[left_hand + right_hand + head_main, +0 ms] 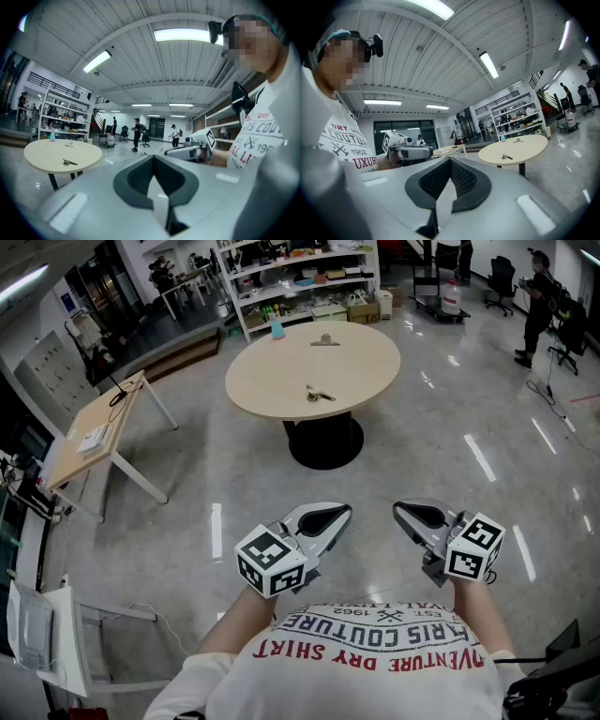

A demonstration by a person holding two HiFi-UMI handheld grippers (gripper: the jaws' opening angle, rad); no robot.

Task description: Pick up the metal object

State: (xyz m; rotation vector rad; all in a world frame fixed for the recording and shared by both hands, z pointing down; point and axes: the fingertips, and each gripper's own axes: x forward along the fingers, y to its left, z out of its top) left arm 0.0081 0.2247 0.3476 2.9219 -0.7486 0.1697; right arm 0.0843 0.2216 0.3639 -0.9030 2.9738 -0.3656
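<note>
A small metal object (319,395) lies near the middle of the round beige table (366,371), far ahead of both grippers. It shows small in the left gripper view (69,162) and in the right gripper view (506,156). My left gripper (342,512) is held close to my body above the floor, jaws shut with nothing between them (157,187). My right gripper (401,510) hangs beside it at the same height, also shut and empty (440,187). Each gripper shows in the other's view.
A second metal clip (325,339) and a blue bottle (278,330) sit at the table's far edge. A wooden desk (89,432) stands at the left, shelves (300,277) behind the table. Several people stand at the back right (539,306). Glossy floor separates me from the table.
</note>
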